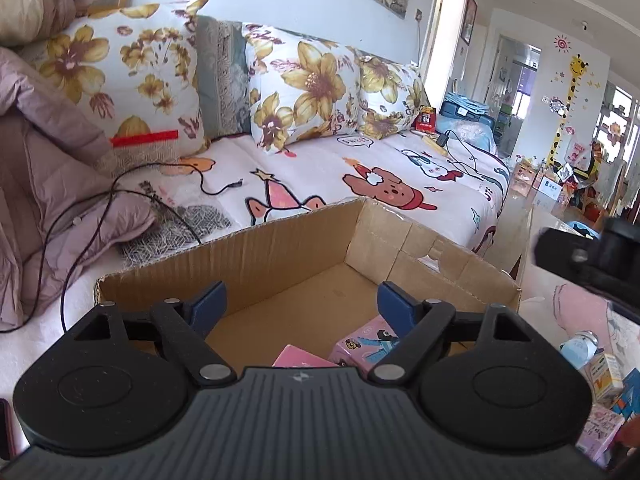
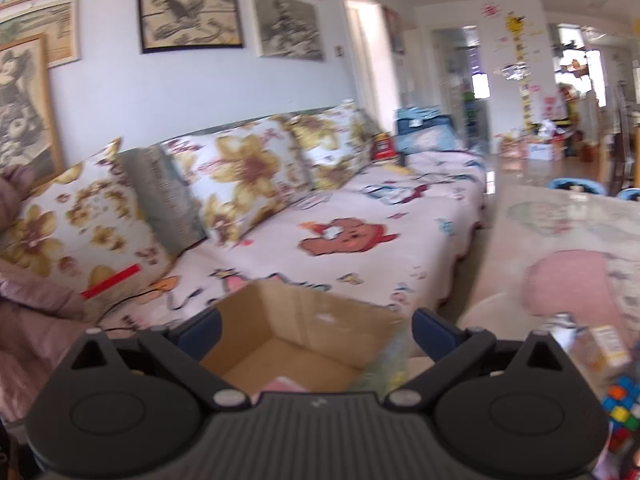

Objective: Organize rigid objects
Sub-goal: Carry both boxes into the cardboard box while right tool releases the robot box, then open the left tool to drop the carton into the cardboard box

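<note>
Jaws wide over upright-walled cardboard box (image 1: 280, 248)

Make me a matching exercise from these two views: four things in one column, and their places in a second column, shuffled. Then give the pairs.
Things
1. pink cartoon box
2. puzzle cube
3. red strip
4. black cable

Places
A. on a floral cushion
B. inside the cardboard box
C. trailing across the sofa cover
D. outside the cardboard box, at the lower right of the right wrist view

Pairs: 1-B, 2-D, 3-A, 4-C
</note>
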Demonstrator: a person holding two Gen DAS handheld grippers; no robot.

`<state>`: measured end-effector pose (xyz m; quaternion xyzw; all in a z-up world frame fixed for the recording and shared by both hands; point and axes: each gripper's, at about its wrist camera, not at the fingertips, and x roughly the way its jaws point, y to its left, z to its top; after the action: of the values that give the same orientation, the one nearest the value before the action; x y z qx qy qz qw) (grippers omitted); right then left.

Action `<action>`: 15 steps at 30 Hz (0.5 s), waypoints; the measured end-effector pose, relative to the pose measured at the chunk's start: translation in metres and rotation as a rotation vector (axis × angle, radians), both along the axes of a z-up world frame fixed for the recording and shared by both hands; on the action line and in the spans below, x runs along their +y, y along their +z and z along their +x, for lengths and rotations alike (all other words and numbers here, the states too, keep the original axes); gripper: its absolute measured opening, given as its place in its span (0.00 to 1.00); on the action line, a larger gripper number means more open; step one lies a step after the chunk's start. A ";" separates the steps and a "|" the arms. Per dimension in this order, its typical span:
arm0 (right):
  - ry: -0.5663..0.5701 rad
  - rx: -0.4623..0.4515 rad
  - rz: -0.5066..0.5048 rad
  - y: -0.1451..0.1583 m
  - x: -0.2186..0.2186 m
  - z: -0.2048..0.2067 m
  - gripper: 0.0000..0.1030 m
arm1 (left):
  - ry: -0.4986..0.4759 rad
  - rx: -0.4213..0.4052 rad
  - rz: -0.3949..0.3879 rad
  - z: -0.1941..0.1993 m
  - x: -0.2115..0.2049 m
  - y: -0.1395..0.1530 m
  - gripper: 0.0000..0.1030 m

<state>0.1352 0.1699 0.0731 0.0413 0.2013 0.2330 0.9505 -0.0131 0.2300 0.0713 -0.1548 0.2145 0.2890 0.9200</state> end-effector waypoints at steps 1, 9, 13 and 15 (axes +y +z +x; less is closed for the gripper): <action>-0.023 -0.013 -0.008 0.000 -0.006 -0.004 0.99 | -0.003 -0.003 0.008 -0.001 -0.001 0.000 0.99; -0.150 -0.089 -0.094 -0.014 -0.051 -0.049 0.99 | -0.047 0.019 0.092 0.005 -0.005 -0.005 1.00; -0.164 -0.079 -0.112 -0.028 -0.067 -0.069 0.99 | -0.065 0.047 0.095 0.011 -0.007 -0.011 1.00; -0.171 -0.077 -0.134 -0.035 -0.073 -0.077 0.99 | -0.068 0.087 0.109 0.016 -0.009 -0.016 1.00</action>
<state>0.0584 0.0973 0.0377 -0.0145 0.1755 0.1386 0.9746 0.0033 0.2209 0.0553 -0.0845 0.2434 0.2753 0.9262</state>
